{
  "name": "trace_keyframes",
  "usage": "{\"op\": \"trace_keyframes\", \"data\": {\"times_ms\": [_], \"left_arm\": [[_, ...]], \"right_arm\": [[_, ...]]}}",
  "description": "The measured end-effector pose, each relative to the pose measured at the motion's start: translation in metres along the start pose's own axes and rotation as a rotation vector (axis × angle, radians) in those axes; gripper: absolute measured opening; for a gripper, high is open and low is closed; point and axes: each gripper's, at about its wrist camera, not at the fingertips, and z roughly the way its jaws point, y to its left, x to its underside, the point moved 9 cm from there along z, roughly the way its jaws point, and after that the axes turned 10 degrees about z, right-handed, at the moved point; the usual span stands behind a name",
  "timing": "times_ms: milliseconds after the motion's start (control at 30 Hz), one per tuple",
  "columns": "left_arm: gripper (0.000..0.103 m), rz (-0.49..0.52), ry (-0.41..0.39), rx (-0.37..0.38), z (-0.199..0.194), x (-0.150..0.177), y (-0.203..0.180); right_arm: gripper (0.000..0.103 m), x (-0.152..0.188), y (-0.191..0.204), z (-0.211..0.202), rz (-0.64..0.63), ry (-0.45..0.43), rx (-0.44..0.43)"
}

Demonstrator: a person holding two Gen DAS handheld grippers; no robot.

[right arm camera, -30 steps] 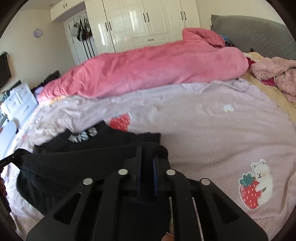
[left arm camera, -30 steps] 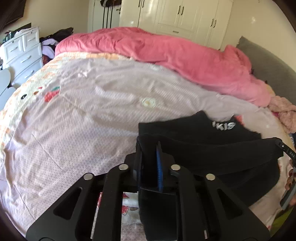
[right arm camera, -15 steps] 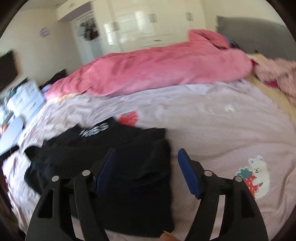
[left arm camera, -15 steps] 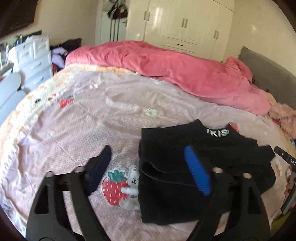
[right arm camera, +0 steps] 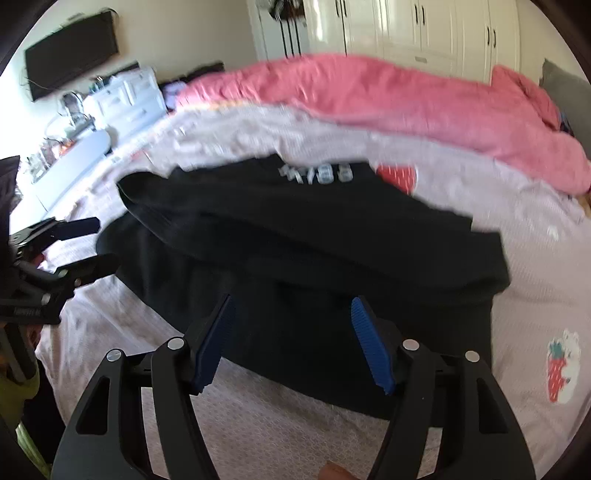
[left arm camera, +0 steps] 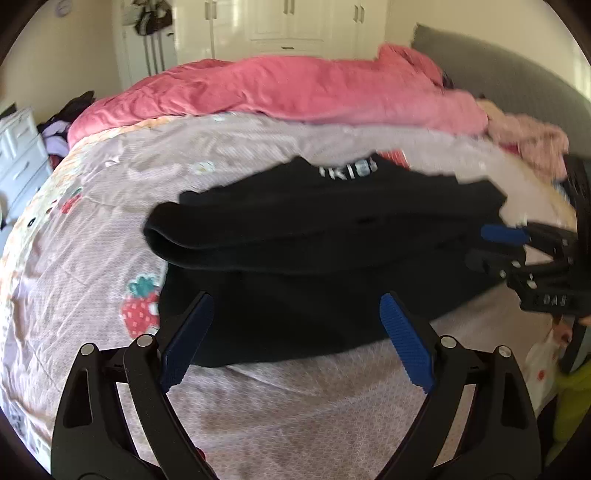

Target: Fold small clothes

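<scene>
Only the right view shows a wall-mounted screen (right arm camera: 72, 48) beyond the black garment (right arm camera: 314, 266).

Right gripper (right arm camera: 291, 336) open, blue-padded fingers (right arm camera: 371, 347) spread wide and empty, hovering just over the near edge of a black garment (right arm camera: 314, 251) lying folded on the pale pink bedsheet (right arm camera: 535, 266); white lettering (right arm camera: 317, 173) shows near the garment's far edge, blurred, unreadable. Left gripper (right arm camera: 88, 243) at the left edge, jaws apart, just beside the garment's left end, contact unclear. Behind: pink duvet (right arm camera: 406, 99) bunched along the far side of the bed, strawberry-bear print (right arm camera: 561, 365) on the sheet at right, white drawers (right arm camera: 129, 99) and a wall-mounted black screen (right arm camera: 70, 55) at left, white wardrobe (right arm camera: 406, 29) at back.
</scene>
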Motion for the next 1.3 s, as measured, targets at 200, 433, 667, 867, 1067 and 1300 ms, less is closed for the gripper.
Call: {"op": "trace_keyframes", "data": {"times_ms": [200, 433, 667, 867, 1067, 1300], "left_arm": [[0.084, 0.08, 0.047, -0.036, 0.028, 0.001, -0.018], [0.084, 0.118, 0.068, -0.049, 0.051, -0.01, -0.02], [0.084, 0.082, 0.049, -0.054, 0.061, -0.025, -0.011], [0.085, 0.039, 0.043, -0.023, 0.067, -0.034, 0.002], [0.085, -0.038, 0.046, 0.027, 0.074, -0.052, 0.023], [0.085, -0.208, -0.018, 0.025, 0.077, -0.095, 0.07]], "right_arm": [[0.063, 0.008, -0.006, 0.021, 0.002, 0.036, 0.045], [0.063, 0.005, -0.011, 0.026, 0.001, 0.005, 0.041], [0.063, -0.005, -0.02, 0.03, 0.033, -0.014, 0.037], [0.063, -0.013, -0.024, 0.034, 0.048, -0.027, 0.026], [0.063, -0.041, -0.039, 0.036, 0.088, -0.1, 0.051], [0.064, -0.077, -0.092, 0.011, 0.252, -0.253, 0.071]]}}
